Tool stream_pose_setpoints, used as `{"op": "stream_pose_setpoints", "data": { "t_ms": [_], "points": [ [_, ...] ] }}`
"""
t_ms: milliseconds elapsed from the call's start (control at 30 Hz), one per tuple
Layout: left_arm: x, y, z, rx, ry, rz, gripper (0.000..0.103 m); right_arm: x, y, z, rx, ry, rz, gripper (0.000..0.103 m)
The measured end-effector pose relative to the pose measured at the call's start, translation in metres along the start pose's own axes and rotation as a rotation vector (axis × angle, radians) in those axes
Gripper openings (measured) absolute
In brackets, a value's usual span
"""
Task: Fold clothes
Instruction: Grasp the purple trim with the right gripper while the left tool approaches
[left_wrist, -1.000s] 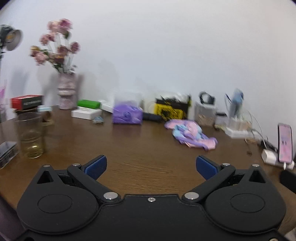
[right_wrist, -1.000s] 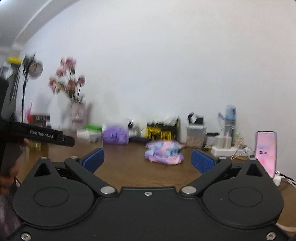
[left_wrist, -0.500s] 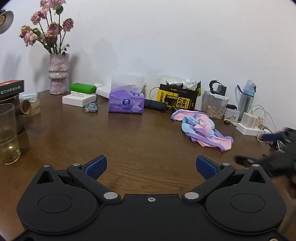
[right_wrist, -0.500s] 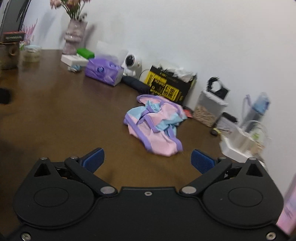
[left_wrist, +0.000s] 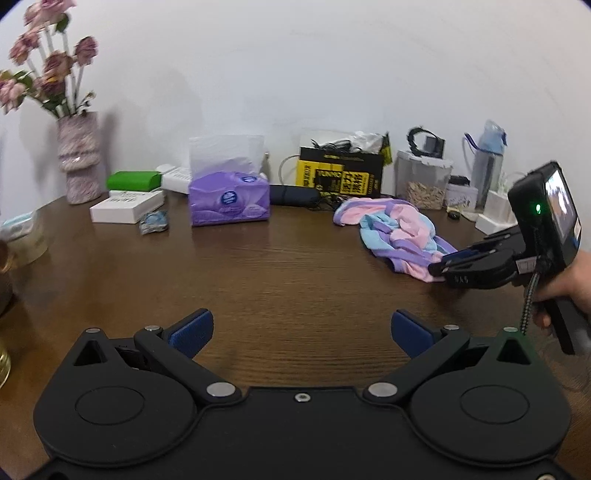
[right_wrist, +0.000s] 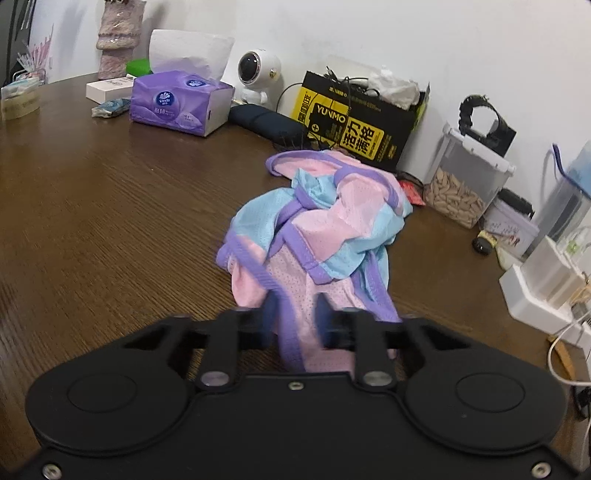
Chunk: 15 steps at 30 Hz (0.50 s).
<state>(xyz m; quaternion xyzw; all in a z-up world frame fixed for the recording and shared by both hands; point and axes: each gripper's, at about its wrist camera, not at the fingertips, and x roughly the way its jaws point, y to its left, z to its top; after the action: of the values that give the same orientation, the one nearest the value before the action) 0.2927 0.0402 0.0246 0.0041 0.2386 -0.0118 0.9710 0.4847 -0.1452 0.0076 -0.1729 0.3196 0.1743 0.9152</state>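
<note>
A crumpled pink, light-blue and purple garment (right_wrist: 317, 229) lies on the brown wooden table (right_wrist: 110, 206); it also shows in the left wrist view (left_wrist: 395, 229) at the right. My right gripper (right_wrist: 295, 314) has its blue pads closed in on the garment's near pink and purple edge. In the left wrist view the right gripper (left_wrist: 443, 264) sits at that same edge, held by a hand. My left gripper (left_wrist: 301, 332) is wide open and empty above bare table, well left of the garment.
Along the back wall stand a purple tissue box (right_wrist: 177, 101), a small white camera (right_wrist: 256, 74), a yellow-black box (right_wrist: 354, 125), a clear container of seeds (right_wrist: 465, 181), a white power strip (right_wrist: 543, 288) and a flower vase (left_wrist: 79, 158). White and green boxes (left_wrist: 127, 201) lie at left.
My right gripper has moved forward and down to the garment and its jaws have closed from wide open onto the near edge. My left gripper has stayed open and turned slightly.
</note>
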Motion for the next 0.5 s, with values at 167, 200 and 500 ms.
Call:
{"op": "stream_pose_setpoints", "data": {
  "t_ms": [167, 200, 500],
  "points": [
    [0.002, -0.025, -0.002, 0.112, -0.057, -0.019, 0.103, -0.061, 0.002, 0.002, 0.011, -0.150, -0.006, 0.007],
    [0.004, -0.035, -0.002, 0.155, -0.078, -0.016, 0.103, -0.075, 0.004, 0.000, 0.005, -0.176, -0.007, 0.007],
    [0.004, -0.108, -0.017, 0.418, -0.207, -0.100, 0.103, -0.190, 0.033, -0.049, -0.080, -0.236, 0.074, 0.007]
  ]
}}
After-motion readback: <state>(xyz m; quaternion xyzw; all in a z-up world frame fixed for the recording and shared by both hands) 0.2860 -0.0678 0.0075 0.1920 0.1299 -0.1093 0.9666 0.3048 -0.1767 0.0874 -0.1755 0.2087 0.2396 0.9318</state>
